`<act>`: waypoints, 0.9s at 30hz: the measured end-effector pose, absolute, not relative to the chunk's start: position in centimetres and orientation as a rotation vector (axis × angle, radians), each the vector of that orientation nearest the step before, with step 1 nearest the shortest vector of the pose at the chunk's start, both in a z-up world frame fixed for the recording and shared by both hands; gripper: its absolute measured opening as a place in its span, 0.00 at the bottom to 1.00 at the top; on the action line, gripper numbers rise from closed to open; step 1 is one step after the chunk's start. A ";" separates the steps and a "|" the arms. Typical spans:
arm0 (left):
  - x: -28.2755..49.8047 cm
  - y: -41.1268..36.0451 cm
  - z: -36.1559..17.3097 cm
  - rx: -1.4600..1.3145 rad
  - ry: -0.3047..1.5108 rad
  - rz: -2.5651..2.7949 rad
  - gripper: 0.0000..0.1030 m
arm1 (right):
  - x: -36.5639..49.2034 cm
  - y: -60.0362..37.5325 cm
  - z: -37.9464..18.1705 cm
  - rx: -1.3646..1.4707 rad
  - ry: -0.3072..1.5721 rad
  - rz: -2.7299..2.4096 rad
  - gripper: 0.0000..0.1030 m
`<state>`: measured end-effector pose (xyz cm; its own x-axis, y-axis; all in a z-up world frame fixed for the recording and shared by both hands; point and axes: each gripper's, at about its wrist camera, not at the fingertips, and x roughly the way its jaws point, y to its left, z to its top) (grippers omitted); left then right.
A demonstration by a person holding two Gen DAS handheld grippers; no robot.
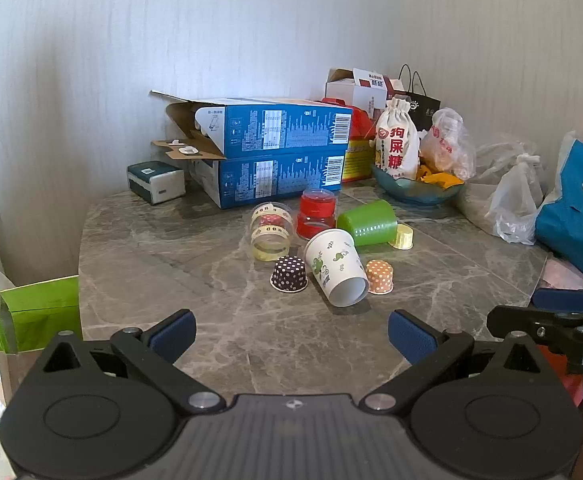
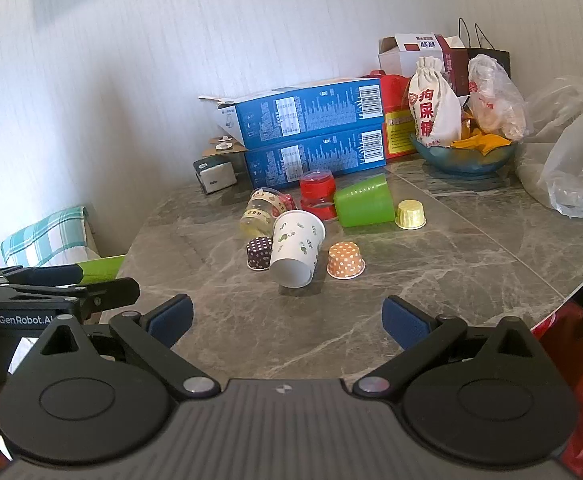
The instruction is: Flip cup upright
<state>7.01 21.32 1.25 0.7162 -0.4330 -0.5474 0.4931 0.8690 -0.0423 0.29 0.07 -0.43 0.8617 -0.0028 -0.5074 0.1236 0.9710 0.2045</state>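
A white paper cup (image 1: 336, 266) with green prints lies on its side in the middle of the grey marble table (image 1: 171, 264), mouth toward me; it also shows in the right wrist view (image 2: 296, 248). A green plastic cup (image 1: 367, 222) lies on its side behind it, also in the right wrist view (image 2: 365, 200). My left gripper (image 1: 289, 336) is open and empty, near the table's front edge, short of the cups. My right gripper (image 2: 287, 320) is open and empty, likewise short of the cups.
Small upside-down baking cups stand around: dark dotted (image 1: 288, 274), orange dotted (image 1: 379, 277), gold (image 1: 402, 237). A clear tape-wrapped cup (image 1: 270, 232) and red cups (image 1: 317, 212) lie behind. Blue boxes (image 1: 279, 152), a bowl (image 1: 415, 192) and bags (image 1: 515, 200) crowd the back and right.
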 end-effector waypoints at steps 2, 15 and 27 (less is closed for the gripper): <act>7.2 21.2 1.2 0.108 0.577 -0.513 1.00 | 0.3 0.1 -0.5 0.238 0.529 -0.067 0.99; 7.2 21.4 1.2 0.105 0.577 -0.515 1.00 | -0.3 -0.5 0.1 0.239 0.528 -0.071 0.99; 7.0 21.4 1.3 0.097 0.581 -0.513 1.00 | -0.2 -0.3 -0.1 0.236 0.536 -0.069 0.99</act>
<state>7.05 21.44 1.30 0.7145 -0.4359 -0.5472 0.4894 0.8704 -0.0543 -0.21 -0.29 -0.12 0.8582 -0.0034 -0.5132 0.1261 0.9707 0.2045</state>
